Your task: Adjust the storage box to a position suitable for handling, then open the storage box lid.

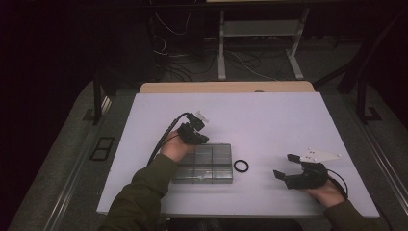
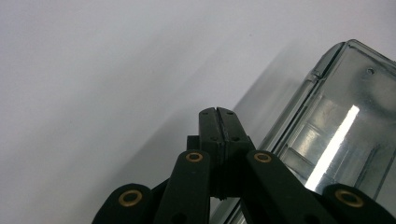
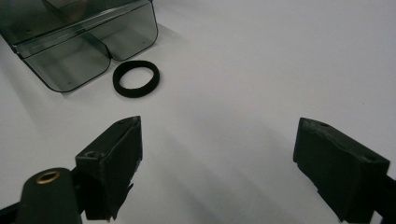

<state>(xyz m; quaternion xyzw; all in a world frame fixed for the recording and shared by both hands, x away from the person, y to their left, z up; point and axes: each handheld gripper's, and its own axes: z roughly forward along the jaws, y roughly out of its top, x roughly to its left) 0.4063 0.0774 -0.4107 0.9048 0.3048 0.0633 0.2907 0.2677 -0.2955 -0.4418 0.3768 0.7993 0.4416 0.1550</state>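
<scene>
A clear smoky plastic compartment box (image 1: pixel 204 163) lies closed near the table's front, left of centre. A black ring band (image 1: pixel 241 166) lies flat on the table just right of the box; in the right gripper view the ring band (image 3: pixel 136 78) sits beside the box's corner (image 3: pixel 84 56). My left gripper (image 1: pixel 203 139) is shut with nothing between its jaws, at the box's far left edge; in its own view the left gripper (image 2: pixel 218 114) has its jaws pressed together beside the box (image 2: pixel 336 135). My right gripper (image 1: pixel 286 166) stands open right of the ring, and in its own view the right gripper (image 3: pixel 215 163) holds nothing.
The white table top (image 1: pixel 269 120) has bare room behind and right of the box. Its front edge runs just below both hands. Beyond the far edge stand a wooden board, metal frame legs (image 1: pixel 222 48) and loose cables on the floor.
</scene>
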